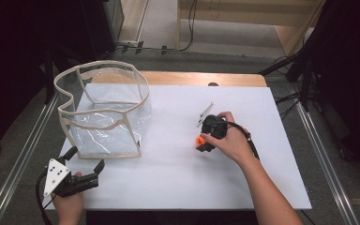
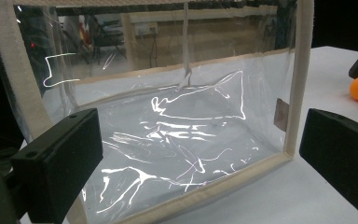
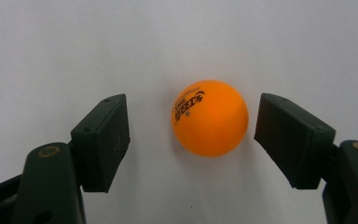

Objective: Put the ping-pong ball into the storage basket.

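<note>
The right gripper (image 3: 191,135) has its jaws spread on either side of the orange ball (image 3: 210,117), which lies on the white table (image 1: 178,140) well to the right of the clear bag (image 1: 104,112); neither pad touches it, though the right one is nearer. To grip well, centre the ball between the pads and close gently across its widest part, since a round, light ball would likely squirt out if pinched off-centre. The left gripper (image 1: 85,165), jaws wide apart and holding nothing, waits just in front of the bag, whose open top faces upward; nothing lies between ball and bag
</note>
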